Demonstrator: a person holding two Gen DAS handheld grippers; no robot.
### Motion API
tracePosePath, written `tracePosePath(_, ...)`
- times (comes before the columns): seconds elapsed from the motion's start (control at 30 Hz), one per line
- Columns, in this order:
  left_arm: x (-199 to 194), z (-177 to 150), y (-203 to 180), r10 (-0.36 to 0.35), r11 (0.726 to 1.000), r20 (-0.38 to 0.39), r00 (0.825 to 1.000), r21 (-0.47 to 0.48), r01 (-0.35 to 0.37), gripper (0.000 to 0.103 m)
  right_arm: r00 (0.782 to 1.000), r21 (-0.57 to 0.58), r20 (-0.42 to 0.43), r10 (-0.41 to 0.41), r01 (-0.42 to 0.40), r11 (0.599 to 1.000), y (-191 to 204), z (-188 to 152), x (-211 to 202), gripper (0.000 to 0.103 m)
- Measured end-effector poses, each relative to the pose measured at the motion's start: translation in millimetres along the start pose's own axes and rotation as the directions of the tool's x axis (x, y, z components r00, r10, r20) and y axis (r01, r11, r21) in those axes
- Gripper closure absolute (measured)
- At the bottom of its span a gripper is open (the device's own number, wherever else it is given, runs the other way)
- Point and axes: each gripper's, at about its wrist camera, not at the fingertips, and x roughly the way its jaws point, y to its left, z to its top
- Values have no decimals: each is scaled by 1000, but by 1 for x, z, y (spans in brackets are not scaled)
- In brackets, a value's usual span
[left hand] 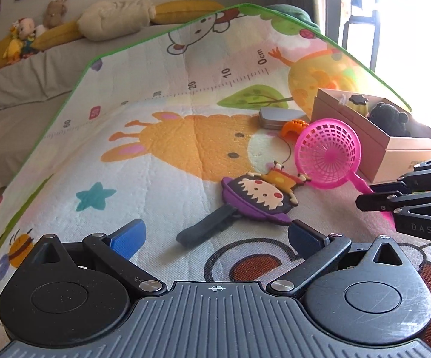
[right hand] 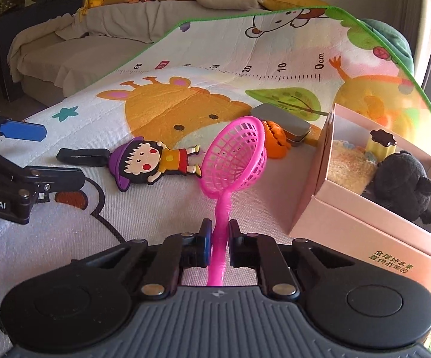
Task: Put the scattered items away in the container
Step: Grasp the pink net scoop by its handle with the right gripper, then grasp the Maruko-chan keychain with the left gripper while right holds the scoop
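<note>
Right wrist view shows the right gripper (right hand: 218, 240) pinching the pink toy strainer (right hand: 234, 158) by its handle, basket tilted up beside the open cardboard box (right hand: 364, 226) near the play mat's (right hand: 144, 214) right edge. Left of the strainer lies a cartoon-girl figure (right hand: 152, 164); behind it, an orange toy (right hand: 275, 140) and grey tin (right hand: 281, 119). The left gripper (left hand: 215, 238) hovers spread over bare mat.

The strainer (right hand: 233, 161) stands between the cartoon-girl figure (right hand: 152, 161) on its left and the box (right hand: 364, 232) on its right. Behind it lie a hair claw (right hand: 276, 141) and a tin (right hand: 281, 122) — all on the play mat (right hand: 144, 208).
</note>
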Motion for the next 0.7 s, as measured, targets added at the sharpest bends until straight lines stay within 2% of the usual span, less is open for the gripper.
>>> tracePosePath(0.13, 11, 9, -15, -40, 998, -11, 999, 53, 40, 0, 1000, 7, -3, -19, 19, 1000, -16, -26, -35, 92)
tracePosePath(0.23, 25, 18, -29, -71, 993, -28, 997, 88, 73, 0, 997, 33, -19, -68, 69, 997, -33, -52, -59, 93)
tracePosePath(0.37, 35, 27, -46, -58, 993, -39, 998, 101, 61, 0, 989, 92, -34, -146, 148, 985, -59, -81, -80, 92)
tracePosePath(0.43, 28, 27, -51, -57, 994, -27, 998, 91, 60, 0, 991, 121, -3, -135, 134, 984, -67, -86, -91, 82)
tracePosePath(0.5, 18, 24, -54, -44, 996, -13, 999, 83, 45, 0, 993, 123, 47, -105, 98, 987, -67, -82, -99, 52)
tracePosePath(0.57, 7, 16, -53, -31, 997, -14, 999, 69, 32, 0, 994, 113, 98, -55, 44, 993, -62, -69, -101, 45)
tracePosePath(0.63, -1, 8, -46, -28, 999, -27, 999, 45, 30, 0, 993, 112, 115, 39, -52, 992, -55, -47, -92, 43)
tracePosePath(0.7, -9, -1, -35, -30, 1000, -45, 999, 7, 30, 0, 982, 137, 115, 151, -166, 977, -48, -18, -73, 33)
